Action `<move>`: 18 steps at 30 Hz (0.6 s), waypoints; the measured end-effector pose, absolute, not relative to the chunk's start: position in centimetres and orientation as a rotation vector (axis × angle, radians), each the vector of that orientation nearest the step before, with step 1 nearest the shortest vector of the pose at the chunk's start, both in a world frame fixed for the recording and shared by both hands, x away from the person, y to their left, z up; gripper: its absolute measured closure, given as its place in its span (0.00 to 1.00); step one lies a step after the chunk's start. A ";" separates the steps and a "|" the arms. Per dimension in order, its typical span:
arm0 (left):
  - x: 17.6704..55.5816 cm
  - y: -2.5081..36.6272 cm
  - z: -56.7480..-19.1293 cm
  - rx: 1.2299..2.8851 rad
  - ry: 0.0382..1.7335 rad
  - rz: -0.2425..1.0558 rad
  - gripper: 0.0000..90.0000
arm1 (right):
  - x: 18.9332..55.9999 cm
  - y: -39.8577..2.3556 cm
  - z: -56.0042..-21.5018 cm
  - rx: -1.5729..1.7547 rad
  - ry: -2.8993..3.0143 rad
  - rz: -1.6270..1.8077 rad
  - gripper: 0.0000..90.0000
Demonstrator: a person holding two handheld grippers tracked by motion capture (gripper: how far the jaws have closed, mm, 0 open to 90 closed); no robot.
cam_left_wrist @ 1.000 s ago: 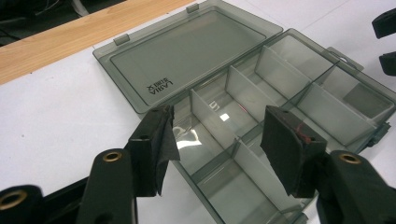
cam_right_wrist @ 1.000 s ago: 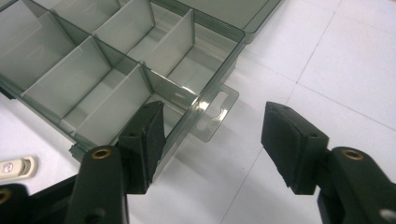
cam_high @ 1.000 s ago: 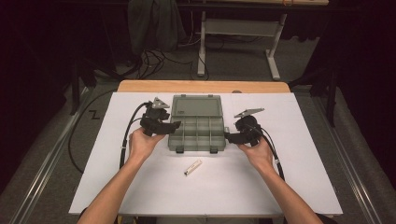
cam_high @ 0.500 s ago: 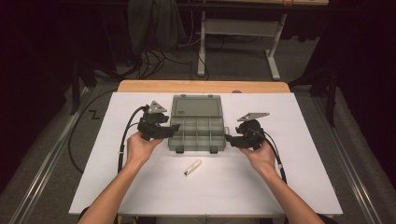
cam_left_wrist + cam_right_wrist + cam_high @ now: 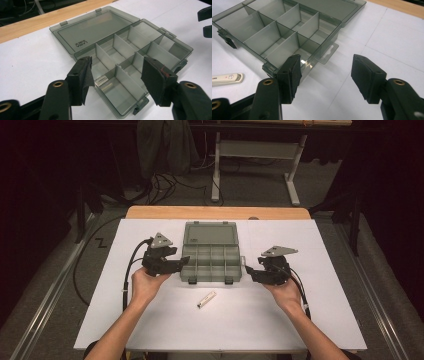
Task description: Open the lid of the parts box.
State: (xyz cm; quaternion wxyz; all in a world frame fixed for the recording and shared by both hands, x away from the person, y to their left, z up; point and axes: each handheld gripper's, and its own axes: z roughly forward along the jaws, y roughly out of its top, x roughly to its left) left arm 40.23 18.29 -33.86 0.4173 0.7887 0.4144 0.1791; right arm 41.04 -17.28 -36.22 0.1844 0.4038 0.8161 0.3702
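1. High view: the compartment box (image 5: 212,264) lies open at the middle of the white table (image 5: 320,320), its flat lid (image 5: 210,234) folded back toward the far edge and the divided tray toward the person.
2. The box is smoky translucent plastic; thin dividers split the tray into two rows of compartments, all bare. Two latches sit on the near rim, and a small hang tab sticks out from the right end.
3. The left gripper (image 5: 181,263) sits at the box's left end, jaws spread wide and grasping nothing. In the left gripper view the pads (image 5: 82,75) stand astride the near left corner of the tray; whether the left pad rests on the rim cannot be told.
4. The right gripper (image 5: 248,271) is just beside the box's right end, also released and empty. In the right gripper view one pad (image 5: 291,72) is close before the tray's corner, the other over bare table.
5. A small white stick (image 5: 206,299), like a flash drive, lies on the table nearer the person, apart from the box.
6. Against the earlier frames, both grippers have drawn a little outward along the table; each pair of jaws has just been opening further, with nothing clamped between them. The box and stick have stayed put.
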 end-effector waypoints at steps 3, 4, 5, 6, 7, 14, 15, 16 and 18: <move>39.8 18.5 -34.0 1.968 1.042 0.448 0.42 | 40.7 -17.9 -36.2 1.137 2.278 1.076 0.48; 39.7 18.6 -34.1 1.965 1.045 0.443 0.41 | 40.5 -18.0 -36.2 1.138 2.272 1.086 0.47; 39.6 18.6 -34.2 1.965 1.046 0.443 0.41 | 40.4 -18.2 -36.3 1.141 2.269 1.092 0.47; 39.5 18.6 -34.2 1.965 1.045 0.446 0.40 | 40.3 -18.4 -36.3 1.146 2.268 1.095 0.47; 39.4 18.6 -34.3 1.962 1.046 0.450 0.40 | 40.3 -18.5 -36.3 1.147 2.268 1.099 0.47; 38.8 18.5 -34.8 1.961 1.051 0.463 0.39 | 39.6 -19.4 -36.5 1.140 2.256 1.120 0.47; 38.8 18.6 -34.8 1.958 1.049 0.463 0.39 | 39.5 -19.5 -36.5 1.141 2.253 1.126 0.47; 38.7 18.6 -34.8 1.954 1.049 0.462 0.39 | 39.4 -19.6 -36.5 1.137 2.250 1.127 0.47; 38.5 18.7 -34.8 1.943 1.049 0.467 0.39 | 39.2 -19.7 -36.5 1.130 2.243 1.135 0.46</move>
